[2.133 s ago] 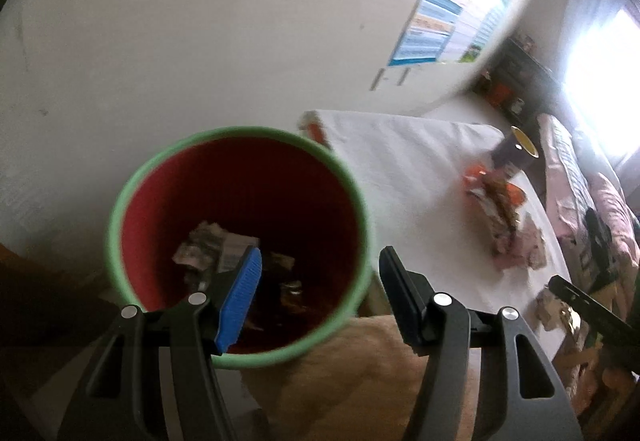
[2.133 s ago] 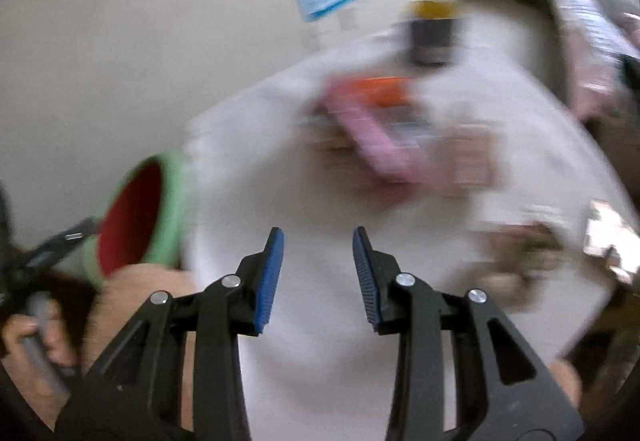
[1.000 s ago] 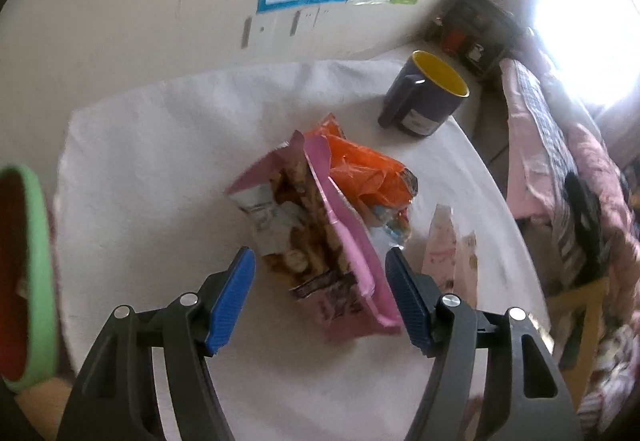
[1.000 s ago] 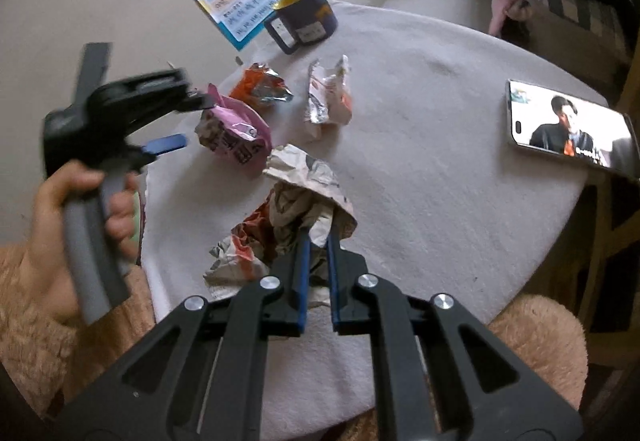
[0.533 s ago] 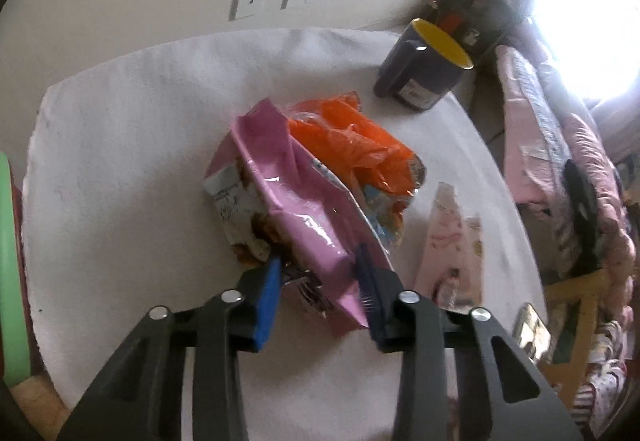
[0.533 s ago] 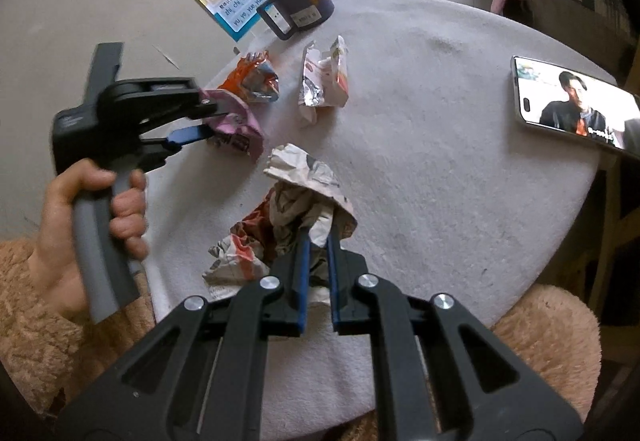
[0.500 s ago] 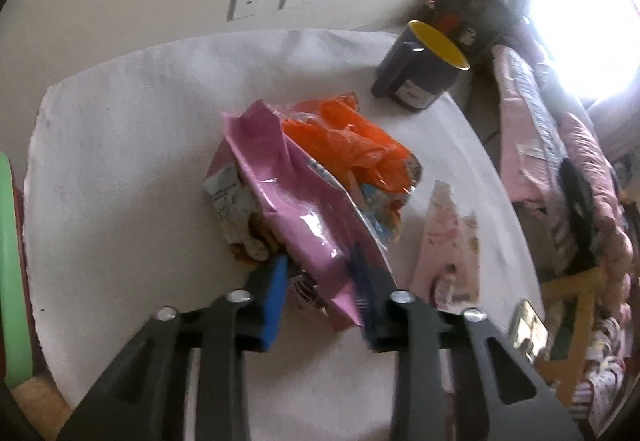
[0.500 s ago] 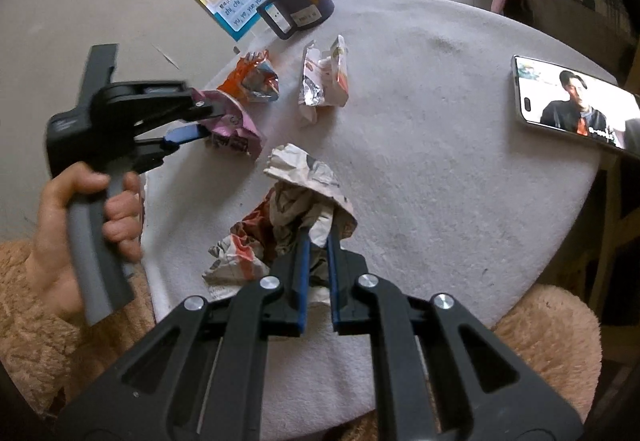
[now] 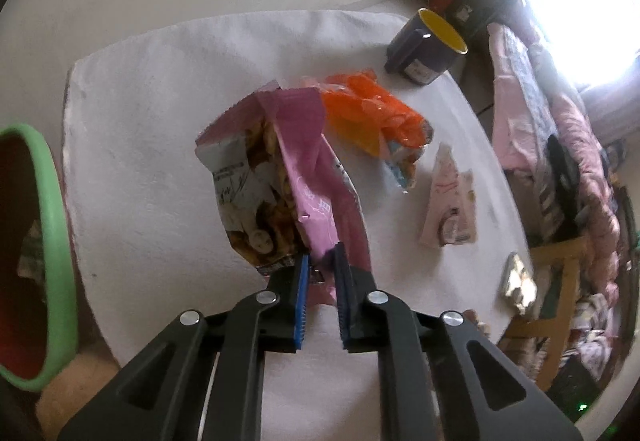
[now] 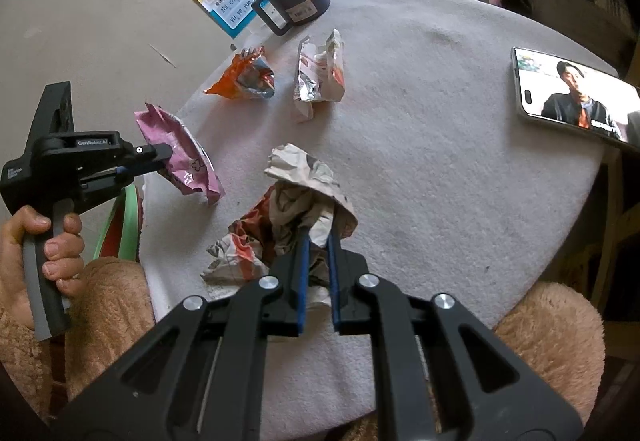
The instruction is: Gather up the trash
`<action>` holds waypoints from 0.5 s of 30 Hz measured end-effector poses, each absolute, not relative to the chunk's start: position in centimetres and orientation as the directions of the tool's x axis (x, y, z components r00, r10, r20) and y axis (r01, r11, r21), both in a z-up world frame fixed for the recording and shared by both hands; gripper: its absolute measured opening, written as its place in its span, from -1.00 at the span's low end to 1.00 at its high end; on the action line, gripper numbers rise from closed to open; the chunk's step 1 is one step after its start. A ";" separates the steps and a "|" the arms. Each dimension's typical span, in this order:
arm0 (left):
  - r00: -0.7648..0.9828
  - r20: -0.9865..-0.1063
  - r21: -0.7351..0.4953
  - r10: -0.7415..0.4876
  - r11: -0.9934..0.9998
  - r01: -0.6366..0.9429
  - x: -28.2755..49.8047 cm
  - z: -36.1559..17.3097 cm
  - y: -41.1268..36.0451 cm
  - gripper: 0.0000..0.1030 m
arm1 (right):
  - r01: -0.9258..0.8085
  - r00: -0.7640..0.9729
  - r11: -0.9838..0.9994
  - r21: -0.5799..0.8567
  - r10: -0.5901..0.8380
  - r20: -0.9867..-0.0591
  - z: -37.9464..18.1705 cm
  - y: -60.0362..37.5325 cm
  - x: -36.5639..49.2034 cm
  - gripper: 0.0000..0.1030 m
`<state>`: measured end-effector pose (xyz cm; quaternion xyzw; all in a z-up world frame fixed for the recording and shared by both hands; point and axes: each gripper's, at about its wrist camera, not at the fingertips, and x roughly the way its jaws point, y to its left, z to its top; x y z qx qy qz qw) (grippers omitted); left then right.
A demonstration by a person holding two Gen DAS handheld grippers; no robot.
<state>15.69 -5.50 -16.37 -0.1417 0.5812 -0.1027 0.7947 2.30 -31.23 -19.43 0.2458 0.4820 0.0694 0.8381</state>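
Orange wrapper [image 9: 372, 113], mug [image 9: 428, 45] and phone [image 10: 576, 101] lie nearby. Pink bag [image 9: 304, 181] is clamped by left gripper [image 9: 320, 281]; crumpled paper [image 10: 296, 213] by right gripper [image 10: 316, 261].

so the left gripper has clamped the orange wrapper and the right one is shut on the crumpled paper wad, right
Not quite. The left gripper is clamped on the pink snack bag, not the orange wrapper, which lies loose on the table beyond it; the left wrist view shows this. The rest holds: the right gripper is shut on the crumpled paper wad.
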 end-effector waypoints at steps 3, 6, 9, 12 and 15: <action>0.306 -0.895 -0.343 -0.324 0.939 -0.009 16.0 -16.7 -5.7 -0.34 | 0.122 0.524 0.870 0.478 0.353 -0.775 -19.5 -31.2 2.3 -0.81; 0.313 -0.894 -0.348 -0.322 0.937 -0.028 16.1 -17.1 -6.1 -0.13 | 0.124 0.522 0.869 0.480 0.354 -0.776 -19.5 -31.3 2.2 -0.81; 0.310 -0.895 -0.348 -0.322 0.937 -0.031 16.0 -17.4 -6.7 -0.08 | 0.126 0.522 0.868 0.480 0.354 -0.776 -19.6 -31.3 2.3 -0.80; 0.339 -0.891 -0.326 -0.301 0.945 -0.017 15.7 -17.0 -7.1 -0.07 | 0.126 0.524 0.870 0.478 0.350 -0.776 -19.5 -31.3 2.2 -0.80; 0.366 -0.889 -0.298 -0.276 0.954 -0.003 15.6 -16.5 -7.3 0.05 | 0.129 0.526 0.874 0.469 0.341 -0.779 -19.4 -31.2 2.2 -0.80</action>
